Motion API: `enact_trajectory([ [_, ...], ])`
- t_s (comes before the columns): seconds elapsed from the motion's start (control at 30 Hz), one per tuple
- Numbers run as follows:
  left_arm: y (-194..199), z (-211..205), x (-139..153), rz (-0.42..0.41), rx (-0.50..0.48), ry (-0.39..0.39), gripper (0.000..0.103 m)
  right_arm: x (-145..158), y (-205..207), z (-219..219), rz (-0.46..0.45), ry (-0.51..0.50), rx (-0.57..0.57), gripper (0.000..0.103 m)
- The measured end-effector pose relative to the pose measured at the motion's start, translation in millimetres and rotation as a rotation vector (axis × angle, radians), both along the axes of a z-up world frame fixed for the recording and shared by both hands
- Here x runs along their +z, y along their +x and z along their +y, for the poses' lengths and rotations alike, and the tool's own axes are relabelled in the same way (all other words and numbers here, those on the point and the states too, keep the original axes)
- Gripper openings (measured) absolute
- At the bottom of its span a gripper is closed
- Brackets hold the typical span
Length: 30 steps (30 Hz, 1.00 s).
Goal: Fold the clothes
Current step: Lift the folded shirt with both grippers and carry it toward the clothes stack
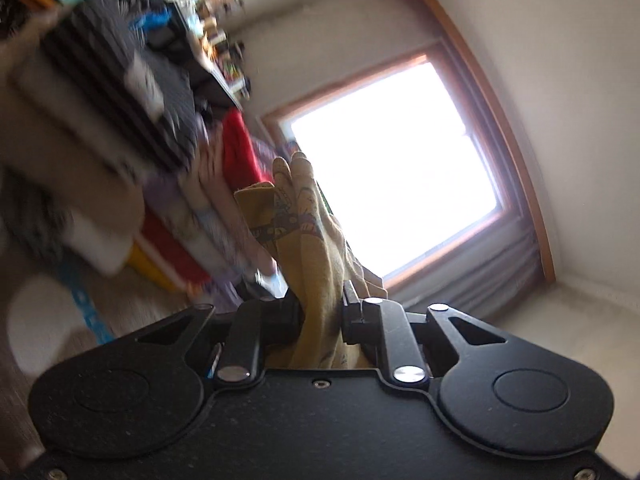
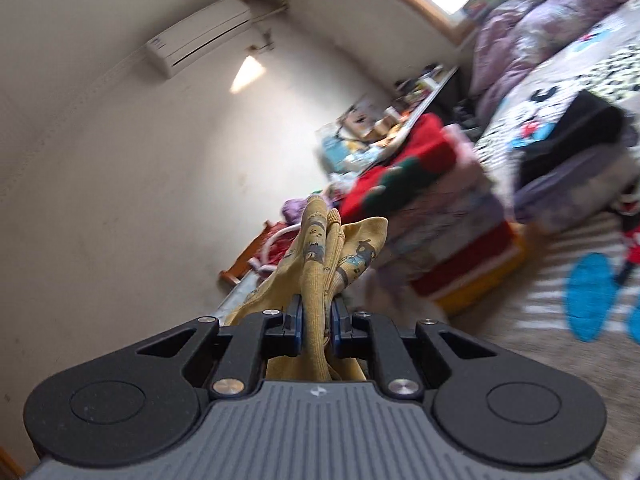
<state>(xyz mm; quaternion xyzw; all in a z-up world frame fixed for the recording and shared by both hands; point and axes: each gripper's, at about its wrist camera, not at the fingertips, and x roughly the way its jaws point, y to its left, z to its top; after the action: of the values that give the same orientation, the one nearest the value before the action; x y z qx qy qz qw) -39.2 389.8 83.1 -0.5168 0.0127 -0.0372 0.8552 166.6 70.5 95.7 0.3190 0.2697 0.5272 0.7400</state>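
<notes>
A yellow garment (image 1: 316,252) with small cartoon prints is pinched between the jaws of my left gripper (image 1: 322,312), which is shut on it. Its bunched cloth sticks out forward, in front of a bright window. The same yellow garment (image 2: 320,280) is also clamped in my right gripper (image 2: 317,320), shut on a ribbed edge of it, with folds poking out ahead and hanging to the left. Both grippers are raised and point level across the room. Both views are tilted and blurred.
A stack of folded clothes (image 2: 440,208) with a red piece on top sits on a bed. A purple duvet (image 2: 532,28) lies behind it. A cluttered shelf (image 2: 384,120) runs along the wall. An air conditioner (image 2: 200,36) hangs high. The window (image 1: 400,168) is bright.
</notes>
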Motion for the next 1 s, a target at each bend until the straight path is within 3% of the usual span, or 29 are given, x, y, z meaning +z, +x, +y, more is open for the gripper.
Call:
enact_trajectory([
  [0.23, -6.2, 79.0, 30.2, -0.039, 0.121, -0.020, 0.016, 40.6, 18.0, 99.5, -0.021, 0.047, 0.154, 0.015],
  [0.5, 26.0, 146.5, 42.4, -0.011, 0.199, -0.039, 0.016, 57.6, 67.9, 188.9, 0.044, 0.079, 0.224, 0.015],
  [0.67, 41.3, 172.8, 33.6, 0.036, 0.234, -0.034, 0.016, 52.0, 92.8, 233.9, 0.053, 0.050, 0.249, 0.015],
  [0.87, 54.8, 188.3, 9.0, 0.134, 0.269, -0.023, 0.016, 19.8, 113.7, 271.2, 0.095, -0.002, 0.236, 0.015],
  [1.0, 64.7, 190.6, -4.7, 0.216, 0.288, 0.067, 0.017, 0.3, 109.0, 287.0, 0.029, -0.127, 0.176, 0.017],
])
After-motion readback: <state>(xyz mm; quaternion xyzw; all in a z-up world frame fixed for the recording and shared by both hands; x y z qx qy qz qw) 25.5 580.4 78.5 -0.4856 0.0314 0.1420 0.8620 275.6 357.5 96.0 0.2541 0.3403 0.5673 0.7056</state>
